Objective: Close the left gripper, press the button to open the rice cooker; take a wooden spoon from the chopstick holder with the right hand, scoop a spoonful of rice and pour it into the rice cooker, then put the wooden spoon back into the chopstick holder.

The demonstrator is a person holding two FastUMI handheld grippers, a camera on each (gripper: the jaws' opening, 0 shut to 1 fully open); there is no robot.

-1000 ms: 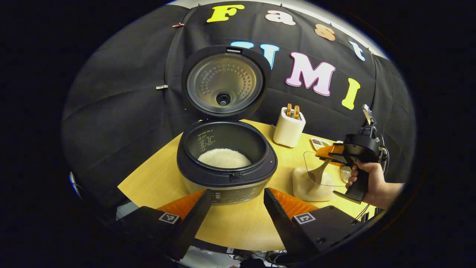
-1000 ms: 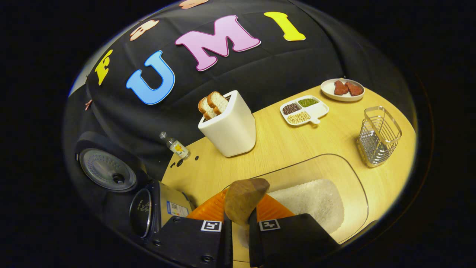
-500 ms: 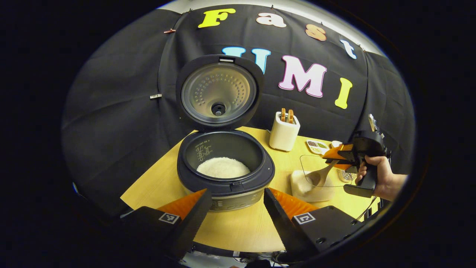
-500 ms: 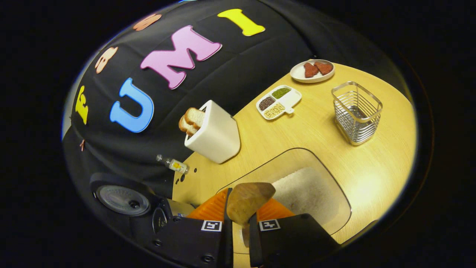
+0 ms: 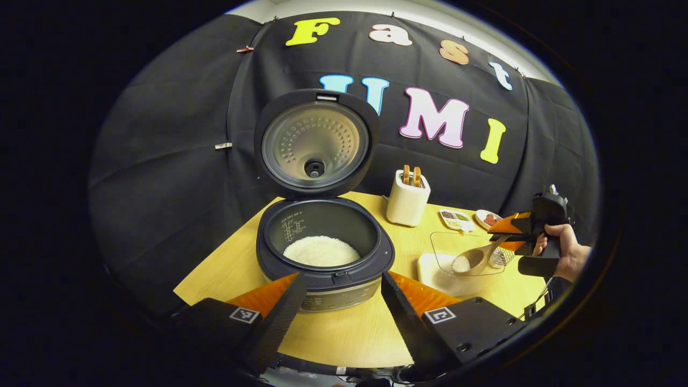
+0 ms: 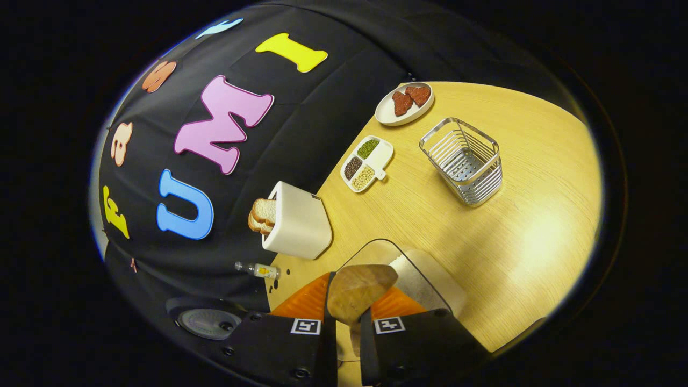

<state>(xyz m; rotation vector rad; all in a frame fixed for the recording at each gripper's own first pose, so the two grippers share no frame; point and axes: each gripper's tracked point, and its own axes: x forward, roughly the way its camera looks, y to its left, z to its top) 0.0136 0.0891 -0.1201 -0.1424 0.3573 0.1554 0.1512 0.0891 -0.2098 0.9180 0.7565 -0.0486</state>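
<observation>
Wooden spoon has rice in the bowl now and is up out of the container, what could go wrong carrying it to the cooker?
1. The wooden spoon holds loose rice; tilting it could spill grains onto the table.
2. The right gripper pinches only the handle end, so the spoon might swivel.
3. The rice cooker sits across a gap; its rim could catch the spoon.

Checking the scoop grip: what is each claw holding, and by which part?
The right claw grips the wooden spoon by its handle end; the left claw is open, holding nothing.
</observation>
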